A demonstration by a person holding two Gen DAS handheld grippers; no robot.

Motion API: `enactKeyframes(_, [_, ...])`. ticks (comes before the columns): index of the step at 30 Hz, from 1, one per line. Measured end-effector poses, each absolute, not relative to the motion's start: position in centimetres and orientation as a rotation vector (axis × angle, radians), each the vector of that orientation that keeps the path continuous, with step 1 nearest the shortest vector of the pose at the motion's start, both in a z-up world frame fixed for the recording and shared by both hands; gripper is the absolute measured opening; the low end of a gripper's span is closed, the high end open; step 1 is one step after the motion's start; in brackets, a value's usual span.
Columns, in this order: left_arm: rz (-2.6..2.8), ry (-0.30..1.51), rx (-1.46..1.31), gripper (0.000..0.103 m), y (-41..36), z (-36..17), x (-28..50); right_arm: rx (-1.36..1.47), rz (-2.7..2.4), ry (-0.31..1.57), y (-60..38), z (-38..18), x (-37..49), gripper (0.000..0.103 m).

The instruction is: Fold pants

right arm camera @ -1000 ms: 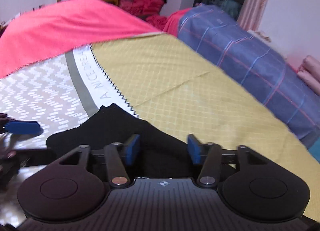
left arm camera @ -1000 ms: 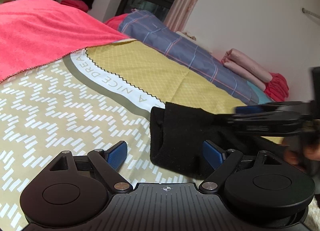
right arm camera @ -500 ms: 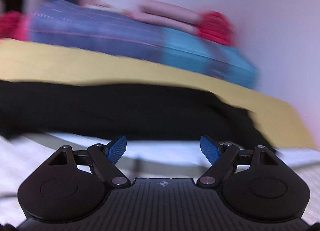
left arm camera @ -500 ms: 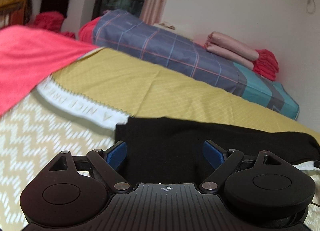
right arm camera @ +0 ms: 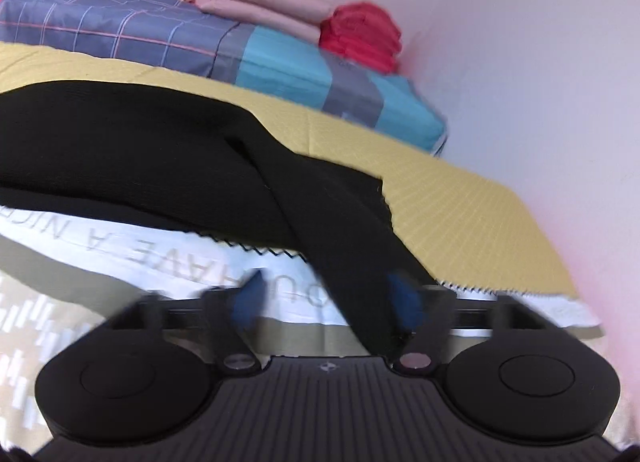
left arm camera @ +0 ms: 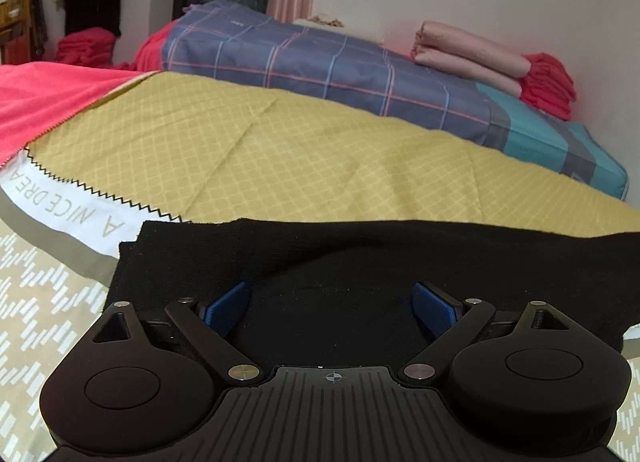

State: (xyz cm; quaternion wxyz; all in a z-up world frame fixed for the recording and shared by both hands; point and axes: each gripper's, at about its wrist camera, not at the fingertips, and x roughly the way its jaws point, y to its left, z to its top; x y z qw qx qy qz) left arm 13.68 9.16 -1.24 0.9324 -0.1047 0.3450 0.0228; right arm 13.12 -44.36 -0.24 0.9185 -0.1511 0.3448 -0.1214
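Black pants (left arm camera: pixel 360 254) lie stretched across the yellow bedsheet (left arm camera: pixel 280 161). My left gripper (left arm camera: pixel 331 308) hovers just over their near edge at the left end, jaws open, with cloth below the blue pads and nothing pinched. In the right wrist view the pants (right arm camera: pixel 140 149) run off to the left. One black leg end (right arm camera: pixel 352 262) trails down between the fingers of my right gripper (right arm camera: pixel 326 298). Those jaws are closing. The leg lies against the right pad (right arm camera: pixel 404 298), while the left pad (right arm camera: pixel 248 298) stands apart from it. The fingers are blurred.
A folded plaid quilt (left arm camera: pixel 320 69) lies along the far side of the bed, with pink folded cloth (left arm camera: pixel 468 53) and a red folded pile (left arm camera: pixel 548 85) on it. A red blanket (left arm camera: pixel 48 97) covers the left. A wall (right arm camera: pixel 540 61) stands close on the right.
My right gripper swept far right along the pants to the leg end, and its jaws narrowed around the leg. My left gripper shifted right over the other end, still open.
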Motion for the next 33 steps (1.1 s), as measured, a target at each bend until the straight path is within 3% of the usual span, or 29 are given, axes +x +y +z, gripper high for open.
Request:
enactKeyframes(1, [0.045, 0.709, -0.229, 0.103, 9.3, -1.4, 13.7, -0.262, -0.225, 0.729, -45.2, -0.1, 13.3, 0.013])
enactKeyframes(2, [0.043, 0.704, -0.242, 0.103, 9.5, -1.4, 13.7, -0.201, -0.197, 0.729, -46.0, 0.4, 13.4, 0.009])
enactKeyframes(7, [0.046, 0.694, -0.249, 0.103, 9.5, -1.2, 13.5, 0.269, -0.027, 0.518, -53.0, 7.3, 12.9, 0.009])
enactKeyframes(9, [0.055, 0.694, -0.228, 0.103, 9.1, -1.2, 13.5, 0.414, -0.029, 0.529, -56.5, 8.3, 15.4, 0.010])
enactKeyframes(12, [0.066, 0.696, -0.196, 0.103, 8.6, -1.2, 13.6, 0.360, -0.294, 0.555, -58.8, 8.2, 19.1, 0.034])
enactKeyframes(13, [0.068, 0.696, -0.192, 0.103, 8.5, -1.2, 13.6, 0.314, -0.402, 0.552, -59.0, 8.0, 19.9, 0.059])
enactKeyframes(14, [0.069, 0.695, -0.190, 0.103, 8.5, -1.2, 13.6, 0.305, -0.492, 0.543, -59.2, 7.9, 20.2, 0.071])
enactKeyframes(16, [0.069, 0.695, -0.190, 0.103, 8.5, -1.3, 13.5, 0.346, -0.522, 0.477, -59.3, 7.8, 19.5, 0.070])
enactKeyframes(19, [0.069, 0.695, -0.190, 0.103, 8.5, -1.3, 13.5, 0.379, -0.432, 0.456, -58.5, 7.3, 17.8, 0.082])
enactKeyframes(27, [0.064, 0.691, -0.201, 0.103, 8.6, -1.2, 13.4, 0.253, -0.373, 0.532, -53.3, 5.2, 17.1, 0.081])
enactKeyframes(28, [0.063, 0.690, -0.203, 0.103, 8.7, -1.2, 13.4, 0.222, -0.369, 0.548, -52.7, 4.8, 18.1, 0.079])
enactKeyframes(30, [0.059, 0.688, -0.212, 0.103, 8.8, -1.2, 13.4, 0.173, -0.367, 0.584, -52.0, 3.4, 20.3, 0.055])
enactKeyframes(31, [0.058, 0.687, -0.217, 0.103, 8.9, -1.1, 13.4, 0.156, -0.372, 0.627, -51.7, 2.6, 21.2, 0.013])
enactKeyframes(33, [0.056, 0.686, -0.221, 0.103, 9.0, -1.2, 13.4, 0.114, -0.408, 0.664, -51.0, 1.4, 22.3, 0.011])
